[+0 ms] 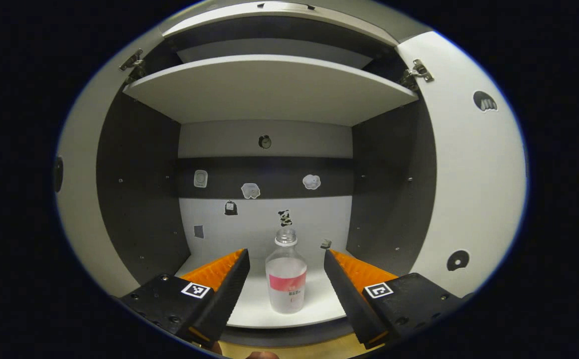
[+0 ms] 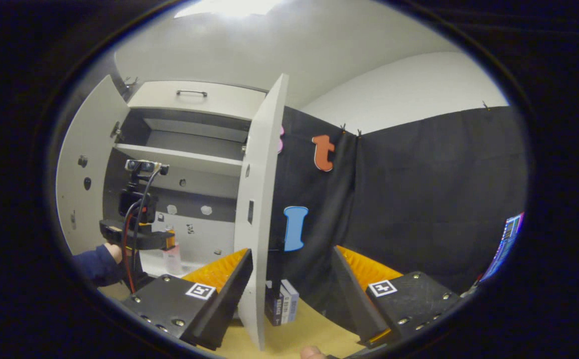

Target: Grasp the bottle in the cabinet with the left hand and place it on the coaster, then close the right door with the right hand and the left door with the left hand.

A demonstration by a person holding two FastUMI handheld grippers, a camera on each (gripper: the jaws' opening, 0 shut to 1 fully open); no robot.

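In the left gripper view, the bottle stands upright on the cabinet's bottom shelf, low in the centre of the frame, with a clear body, a pink label band and a clear cap. It sits close to the front edge of that shelf, which suits a straight reach from outside. The left gripper is spread wide, one finger on each side of the bottle with free space between each finger and the plastic, so nothing is gripped. That centring looks deliberate: the bottle is lined up in the gap so the fingers can come together on its body once the gripper is farther in. The upper shelf crosses the top of the frame, well above the bottle.

Both doors stand swung out, the left door at the left edge of the frame and the right door at the right, which leaves the opening free for the reach.

In the right gripper view, the right gripper is also spread with nothing between its fingers. It is held back from the cabinet, with the right door's edge running down the middle of the frame just ahead of its fingers, probably waiting there for its closing turn. At the left of that frame, a hand in a dark sleeve holds the other gripper at the bottle. The coaster cannot be made out in either view.
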